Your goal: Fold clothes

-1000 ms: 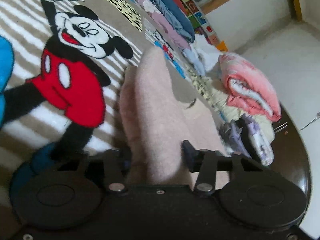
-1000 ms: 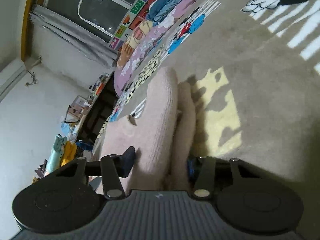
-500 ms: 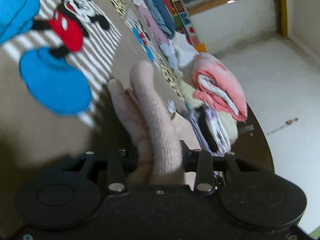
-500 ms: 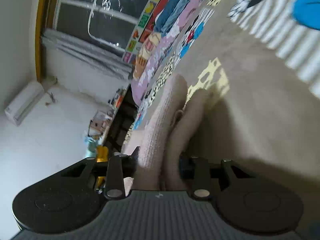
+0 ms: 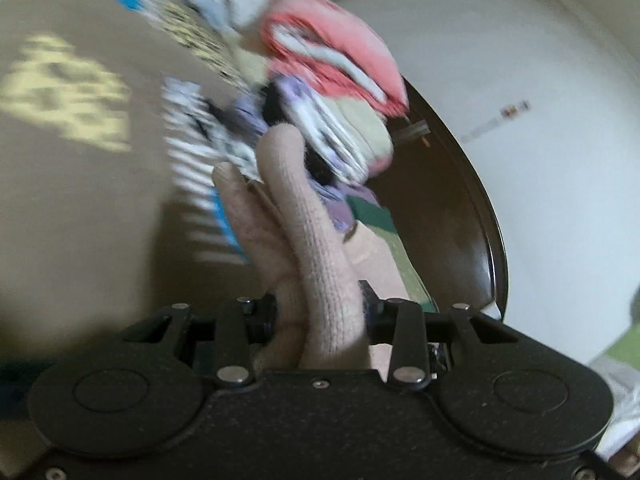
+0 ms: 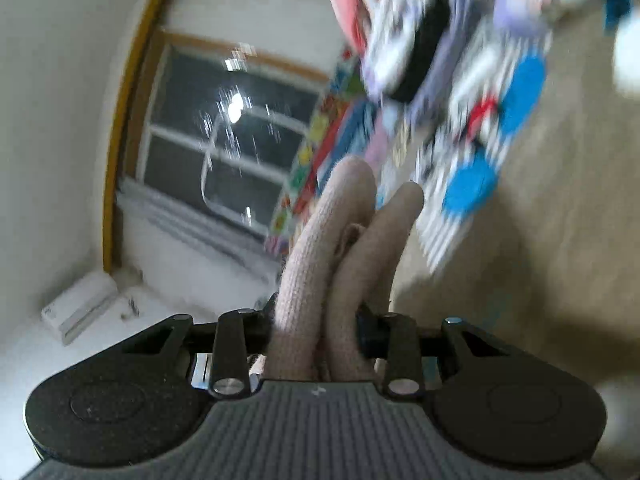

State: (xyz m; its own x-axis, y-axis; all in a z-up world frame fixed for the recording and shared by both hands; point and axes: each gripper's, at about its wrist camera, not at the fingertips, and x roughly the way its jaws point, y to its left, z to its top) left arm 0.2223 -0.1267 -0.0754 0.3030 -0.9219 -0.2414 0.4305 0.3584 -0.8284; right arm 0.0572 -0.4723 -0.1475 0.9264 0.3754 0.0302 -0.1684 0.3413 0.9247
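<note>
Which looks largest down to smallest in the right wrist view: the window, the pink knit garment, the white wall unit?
1. Window.
2. Pink knit garment, shut in the right gripper; it sits nearest the lens, so its apparent size is inflated.
3. White wall unit, clearly smallest.

We see a beige blanket (image 5: pixel 80 208) with cartoon prints covering the surface. On it, near a dark brown rounded edge (image 5: pixel 460 200), lies a blurred pile of clothes (image 5: pixel 340 92), with a pink piece (image 5: pixel 360 44) on top.
</note>
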